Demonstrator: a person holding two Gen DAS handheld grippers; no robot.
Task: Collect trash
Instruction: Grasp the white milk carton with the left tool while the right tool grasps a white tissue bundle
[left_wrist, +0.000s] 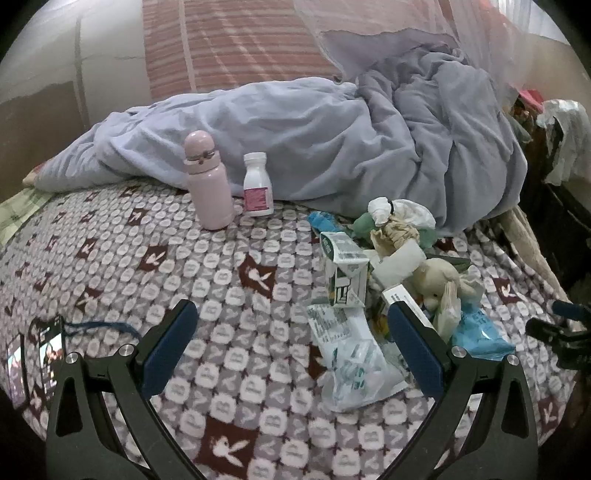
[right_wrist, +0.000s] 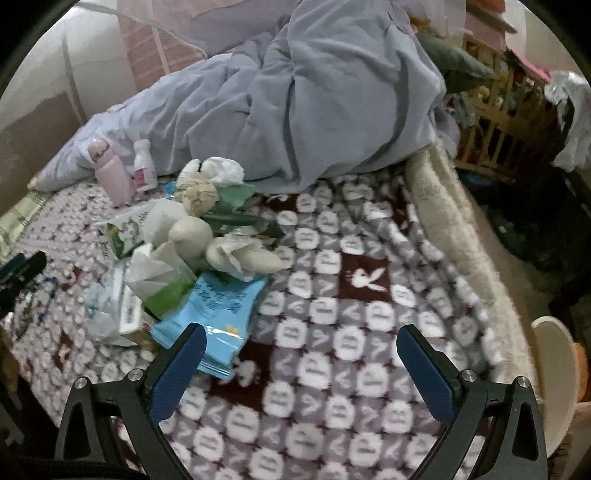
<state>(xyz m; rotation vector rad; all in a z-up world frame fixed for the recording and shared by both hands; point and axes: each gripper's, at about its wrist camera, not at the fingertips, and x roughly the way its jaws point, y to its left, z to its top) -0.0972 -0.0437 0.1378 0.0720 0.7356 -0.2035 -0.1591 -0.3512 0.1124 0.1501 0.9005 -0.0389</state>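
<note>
A heap of trash lies on the patterned bed blanket (left_wrist: 229, 280): a crushed green-and-white carton (left_wrist: 345, 269), a clear plastic wrapper (left_wrist: 354, 362), crumpled tissues (left_wrist: 399, 218) and a blue snack packet (left_wrist: 480, 339). A small cream plush toy (left_wrist: 439, 277) lies among it. My left gripper (left_wrist: 291, 314) is open and empty, hovering just left of the heap. In the right wrist view the heap is at left, with the blue packet (right_wrist: 218, 314), carton (right_wrist: 125, 232) and plush toy (right_wrist: 195, 236). My right gripper (right_wrist: 301, 339) is open and empty, its left finger over the packet's near edge.
A pink bottle (left_wrist: 208, 184) and a white pill bottle (left_wrist: 256, 184) stand behind the heap. A rumpled lavender duvet (left_wrist: 332, 147) fills the back of the bed. A phone (left_wrist: 51, 350) lies at front left. The bed's fluffy right edge (right_wrist: 461, 236) borders dark clutter.
</note>
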